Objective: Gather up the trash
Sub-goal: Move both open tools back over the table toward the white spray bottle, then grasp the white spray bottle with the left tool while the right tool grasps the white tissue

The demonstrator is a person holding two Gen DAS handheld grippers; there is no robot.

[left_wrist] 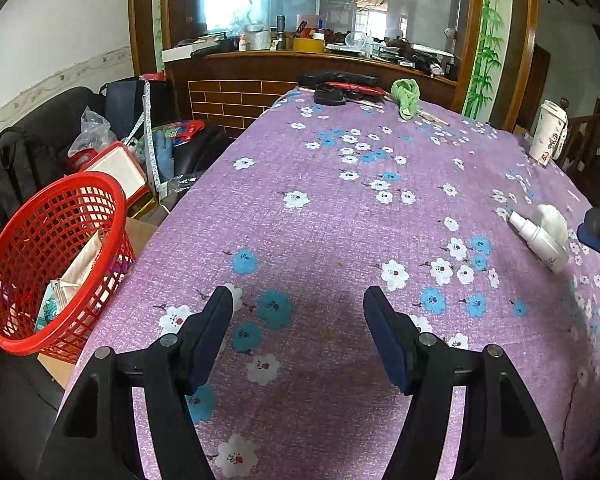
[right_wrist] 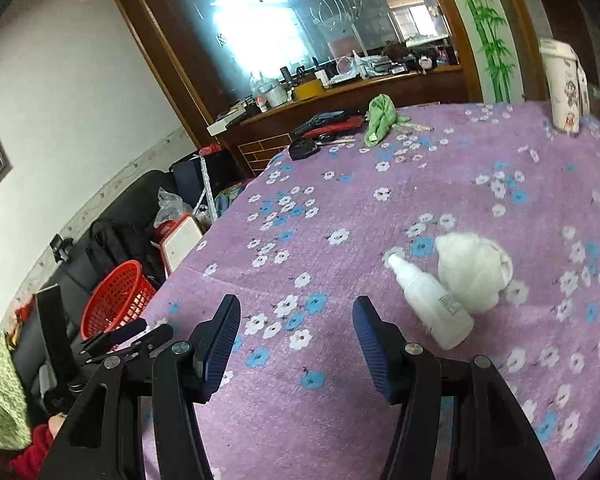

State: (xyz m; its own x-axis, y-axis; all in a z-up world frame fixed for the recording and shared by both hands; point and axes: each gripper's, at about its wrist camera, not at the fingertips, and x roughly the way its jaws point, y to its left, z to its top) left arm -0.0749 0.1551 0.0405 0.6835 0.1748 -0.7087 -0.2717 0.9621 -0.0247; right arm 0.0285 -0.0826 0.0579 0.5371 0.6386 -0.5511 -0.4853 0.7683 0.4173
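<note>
A red mesh basket (left_wrist: 52, 256) stands off the table's left edge with paper wrappers inside; it also shows in the right wrist view as the basket (right_wrist: 118, 300). A small white spray bottle (right_wrist: 432, 300) lies on the purple flowered tablecloth (right_wrist: 340, 200) beside a white crumpled wad (right_wrist: 474, 268). In the left wrist view the bottle (left_wrist: 540, 240) and wad (left_wrist: 552, 216) sit far right. My left gripper (left_wrist: 298, 300) is open over bare cloth, holding nothing. My right gripper (right_wrist: 296, 308) is open, empty, with the bottle just right of its fingers.
A green cloth (left_wrist: 406, 96) and dark items (left_wrist: 340, 88) lie at the table's far end. A tall paper cup (right_wrist: 564, 84) stands at the far right. Bags, a backpack (left_wrist: 16, 168) and boxes crowd a sofa to the left. A wooden counter with a mirror lies beyond.
</note>
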